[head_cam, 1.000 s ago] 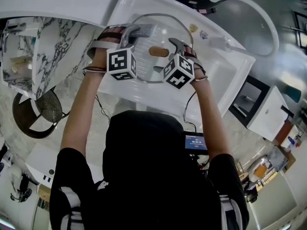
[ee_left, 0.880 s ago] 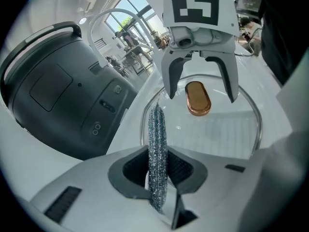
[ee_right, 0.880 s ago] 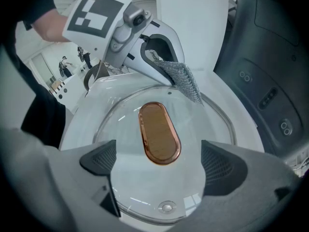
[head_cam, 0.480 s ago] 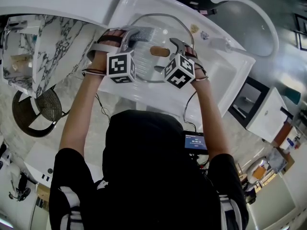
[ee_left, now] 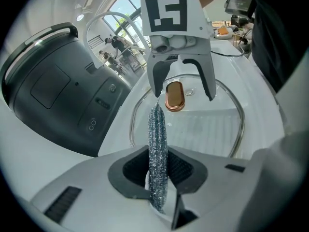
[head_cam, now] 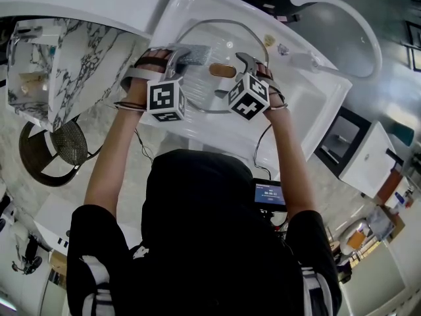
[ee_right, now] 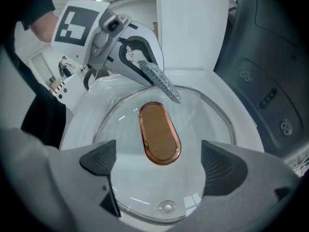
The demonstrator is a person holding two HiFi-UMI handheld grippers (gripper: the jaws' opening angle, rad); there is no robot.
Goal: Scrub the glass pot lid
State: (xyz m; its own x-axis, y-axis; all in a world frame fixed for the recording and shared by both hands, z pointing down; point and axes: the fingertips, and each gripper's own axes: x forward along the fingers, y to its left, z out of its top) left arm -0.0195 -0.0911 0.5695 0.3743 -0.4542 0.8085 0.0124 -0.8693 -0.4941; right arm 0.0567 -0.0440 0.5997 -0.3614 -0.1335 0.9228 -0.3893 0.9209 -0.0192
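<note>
Pinches silver mesh scourer point(ee_left: 157, 144) edge-on in left gripper point(ee_left: 159, 164), tip out ahead over glass lid point(ee_right: 118, 129); holds right gripper point(ee_right: 159, 164) spread wide above lid's near rim, oval handle point(ee_right: 158, 133) straight ahead, lid flat in white basin point(head_cam: 302, 97) below both, dark grey appliance point(ee_left: 53, 91) left of left gripper.

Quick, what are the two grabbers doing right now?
Left gripper: shut on the silver scrubber.
Right gripper: open, jaws apart over the glass lid, gripping nothing.
</note>
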